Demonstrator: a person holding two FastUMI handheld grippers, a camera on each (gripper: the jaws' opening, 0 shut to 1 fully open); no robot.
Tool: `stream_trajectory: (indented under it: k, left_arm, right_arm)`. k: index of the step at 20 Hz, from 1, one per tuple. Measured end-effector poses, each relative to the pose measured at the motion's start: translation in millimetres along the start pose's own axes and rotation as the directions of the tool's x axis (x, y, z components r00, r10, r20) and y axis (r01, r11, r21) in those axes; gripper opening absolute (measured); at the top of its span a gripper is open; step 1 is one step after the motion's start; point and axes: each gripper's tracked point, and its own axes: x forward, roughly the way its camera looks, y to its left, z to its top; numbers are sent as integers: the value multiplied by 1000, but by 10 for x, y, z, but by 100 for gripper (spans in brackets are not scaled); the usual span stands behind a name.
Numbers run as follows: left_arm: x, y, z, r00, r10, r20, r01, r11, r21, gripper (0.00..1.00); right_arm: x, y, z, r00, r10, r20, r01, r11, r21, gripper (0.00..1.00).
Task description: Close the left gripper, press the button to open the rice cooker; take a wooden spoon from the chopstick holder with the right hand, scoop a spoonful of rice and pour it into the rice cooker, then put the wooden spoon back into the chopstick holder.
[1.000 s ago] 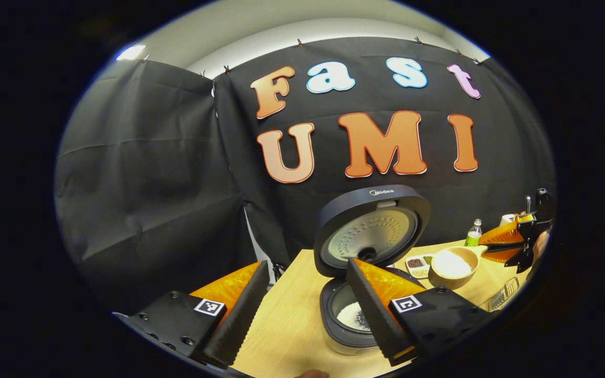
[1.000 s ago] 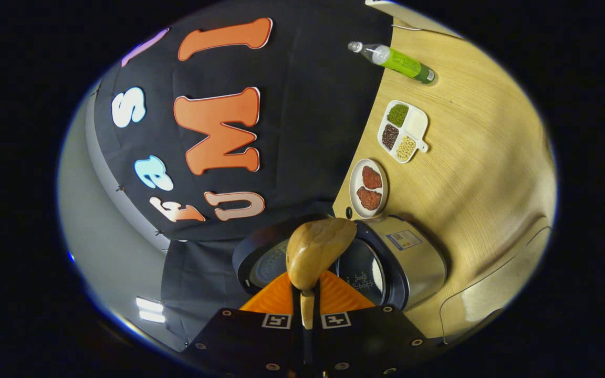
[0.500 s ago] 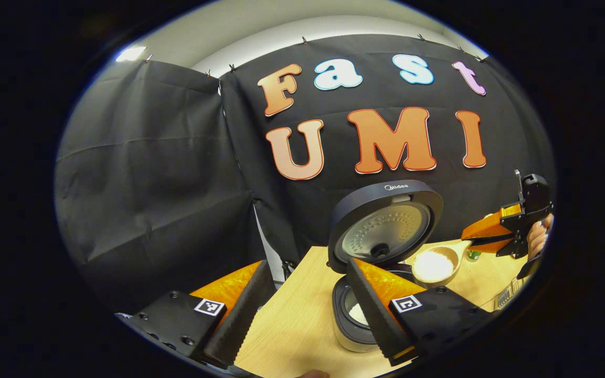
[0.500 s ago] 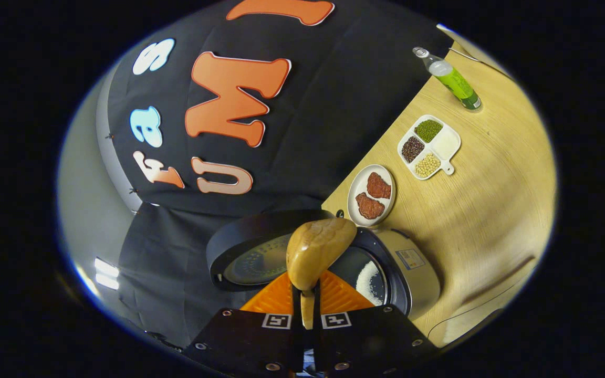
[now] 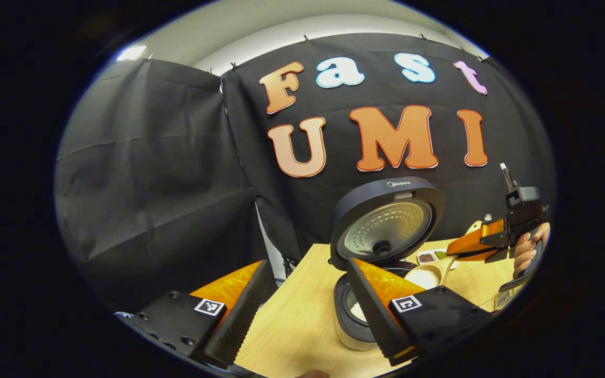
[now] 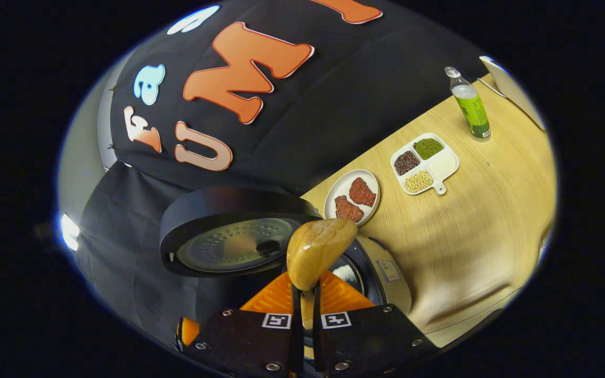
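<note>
The rice cooker [image 5: 357, 320] stands on the wooden table with its lid [image 5: 386, 220] raised, and white rice [image 6: 345, 272] lies in the pot. My left gripper [image 5: 305, 320] is open and holds nothing, low over the table in front of the cooker. In the left gripper view a hand [image 5: 525, 252] holds my right gripper [image 5: 473, 245], shut on the handle of the wooden spoon [image 5: 424, 275]. The spoon's bowl carries rice just right of the cooker's rim. In the right gripper view my right gripper [image 6: 305, 294] clamps the spoon [image 6: 319, 249], whose bowl hangs over the pot's opening.
Behind the cooker sit a white plate [image 6: 352, 197] with two red meat pieces, a divided dish [image 6: 424, 164] of beans and a green bottle [image 6: 473, 107]. Bare tabletop [image 6: 481, 226] stretches to the right of the cooker.
The right gripper has rolled back toward level with the spoon and moved lower and nearer the cooker's pot. The left gripper stayed open and hardly moved.
</note>
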Motion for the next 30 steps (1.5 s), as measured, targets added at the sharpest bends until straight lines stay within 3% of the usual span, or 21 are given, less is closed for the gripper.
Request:
stream_trajectory:
  k: [13, 17, 18, 19, 20, 21, 23, 24, 25, 26, 30]
  left_arm:
    - [-33, 30, -4, 1000, 23, -5, -23, 1000, -2, 93]
    - [-35, 31, -13, 1000, 25, -4, -25, 1000, -1, 93]
    - [-32, 26, -22, 1000, 24, -6, -24, 1000, 0, 100]
    - [-35, 33, -11, 1000, 25, -6, -25, 1000, 1, 92]
    - [-36, 32, -12, 1000, 26, -8, -26, 1000, 1, 93]
    - [-36, 35, -17, 1000, 27, -9, -27, 1000, 1, 100]
    - [-33, 37, -21, 1000, 28, -9, -28, 1000, 2, 100]
    - [-30, 34, -24, 1000, 28, -11, -28, 1000, 2, 93]
    - [-37, 40, -21, 999, 30, -11, -30, 1000, 1, 93]
    - [-33, 37, -27, 999, 31, -13, -31, 1000, 1, 100]
    - [-30, 43, -47, 999, 38, -19, -38, 999, -1, 100]
  right_arm:
    - [-39, 226, 247, 994, -27, 103, 51, 969, -241, 7]
    - [-54, 284, 255, 991, -28, 133, 71, 942, -328, 6]
    - [-66, 307, 252, 990, -25, 139, 72, 936, -344, 7]
    - [-67, 337, 244, 989, -23, 144, 74, 931, -359, 7]
    - [-61, 348, 235, 989, -21, 147, 76, 925, -373, 7]
    - [-53, 361, 242, 988, -22, 152, 80, 919, -386, 7]
    - [-55, 381, 221, 987, -19, 161, 85, 905, -417, 7]
    - [-52, 397, 213, 986, -17, 167, 88, 898, -431, 7]
    - [-50, 408, 210, 984, -17, 175, 94, 890, -447, 7]
    - [-47, 416, 202, 983, -18, 181, 101, 880, -463, 7]
    - [-21, 490, 138, 981, -8, 192, 113, 831, -545, 7]
